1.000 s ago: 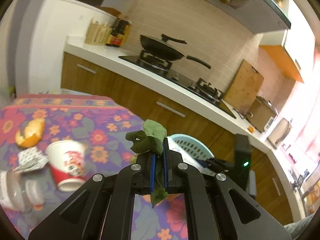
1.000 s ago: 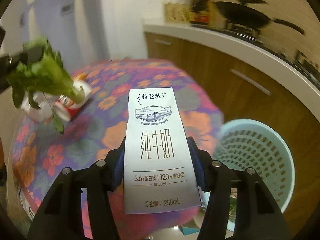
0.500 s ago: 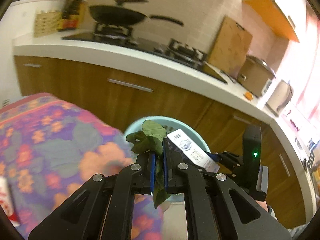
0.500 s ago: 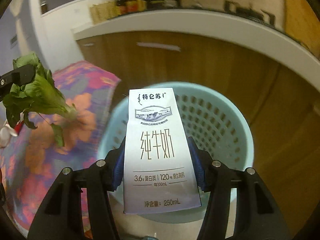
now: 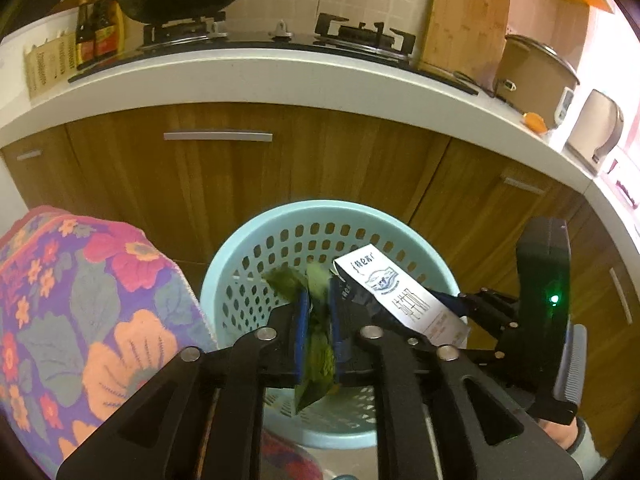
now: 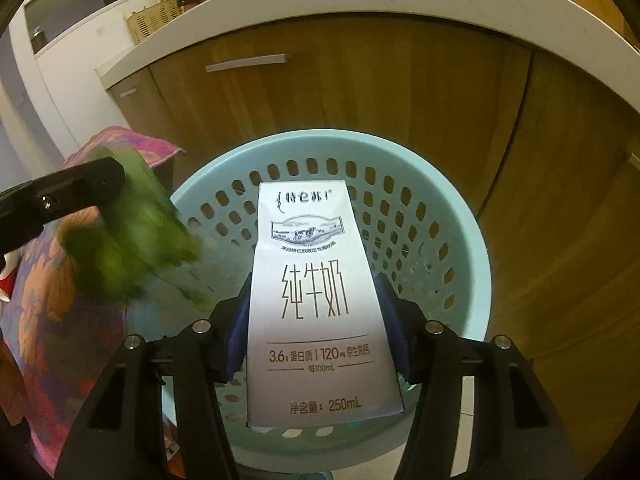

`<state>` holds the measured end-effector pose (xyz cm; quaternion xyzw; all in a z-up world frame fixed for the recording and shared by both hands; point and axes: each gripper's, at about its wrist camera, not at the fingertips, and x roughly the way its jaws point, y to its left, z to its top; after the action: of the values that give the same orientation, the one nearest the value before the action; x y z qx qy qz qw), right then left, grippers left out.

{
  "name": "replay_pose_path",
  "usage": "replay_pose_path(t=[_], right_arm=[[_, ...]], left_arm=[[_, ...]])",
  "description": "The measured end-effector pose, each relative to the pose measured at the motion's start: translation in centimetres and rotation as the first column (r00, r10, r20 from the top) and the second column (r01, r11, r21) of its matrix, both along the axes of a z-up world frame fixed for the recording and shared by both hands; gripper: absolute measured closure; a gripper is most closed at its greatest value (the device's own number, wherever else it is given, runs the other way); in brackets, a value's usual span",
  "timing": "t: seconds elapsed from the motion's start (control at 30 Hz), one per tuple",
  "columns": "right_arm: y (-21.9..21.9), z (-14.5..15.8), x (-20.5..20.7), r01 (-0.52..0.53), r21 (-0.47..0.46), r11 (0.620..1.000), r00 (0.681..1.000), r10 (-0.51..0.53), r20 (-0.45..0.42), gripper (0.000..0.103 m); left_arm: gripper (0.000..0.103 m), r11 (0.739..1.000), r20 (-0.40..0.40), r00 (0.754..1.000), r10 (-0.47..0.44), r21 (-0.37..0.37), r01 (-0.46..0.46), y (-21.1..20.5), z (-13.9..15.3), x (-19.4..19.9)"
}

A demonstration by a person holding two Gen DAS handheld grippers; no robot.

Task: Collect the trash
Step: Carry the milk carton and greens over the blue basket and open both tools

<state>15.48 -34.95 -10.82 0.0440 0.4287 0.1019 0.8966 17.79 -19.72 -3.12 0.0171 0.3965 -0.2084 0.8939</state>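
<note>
Left fingers (image 5: 318, 320) opening around blurred green leaf (image 5: 316, 344), right fingers (image 6: 316, 316) clamping milk carton (image 6: 318, 300) above basket (image 6: 460, 220), basket floor hidden.

**Two handheld grippers angled down, one letting go, one gripping**

The left black two-finger gripper with blue pads (image 5: 316, 324) tilts steeply downward, its jaws opening with blurred green leaves (image 5: 314, 344) between the pads. At its 3 o'clock, the right black two-finger gripper (image 6: 316, 320) also points downward, its blue pads (image 6: 236, 336) pressed on the sides of a white rectangular milk carton (image 6: 316, 300). At 4 o'clock in the left view, part of a hand (image 5: 560, 432) shows behind the right gripper's body.
</note>
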Motion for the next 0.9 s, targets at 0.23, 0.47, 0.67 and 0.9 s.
replay_pose_path(t=[0.23, 0.47, 0.67, 0.9], right_arm=[[-0.3, 0.2, -0.3, -0.005, 0.013, 1.0, 1.0, 0.005, 0.014, 0.049], [-0.1, 1.0, -0.8, -0.005, 0.029, 1.0, 1.0, 0.004, 0.028, 0.049], [0.7, 2.3, -1.7, -0.05, 0.087, 0.995, 0.999, 0.049, 0.015, 0.049], [4.7, 5.0, -3.1, -0.136, 0.049, 0.99, 0.988, 0.132, 0.074, 0.047]], left_arm=[[0.06, 1.0, 0.041, 0.999, 0.0, 0.01, 0.0, 0.1, 0.5, -0.6], [0.058, 1.0, 0.046, 0.999, 0.018, -0.014, -0.018, 1.6, 1.2, -1.9], [0.057, 0.999, 0.053, 0.998, 0.037, -0.037, -0.035, 3.5, 1.8, -3.7], [0.054, 0.983, 0.034, 0.997, 0.064, -0.176, -0.057, 7.9, 3.0, -6.3]])
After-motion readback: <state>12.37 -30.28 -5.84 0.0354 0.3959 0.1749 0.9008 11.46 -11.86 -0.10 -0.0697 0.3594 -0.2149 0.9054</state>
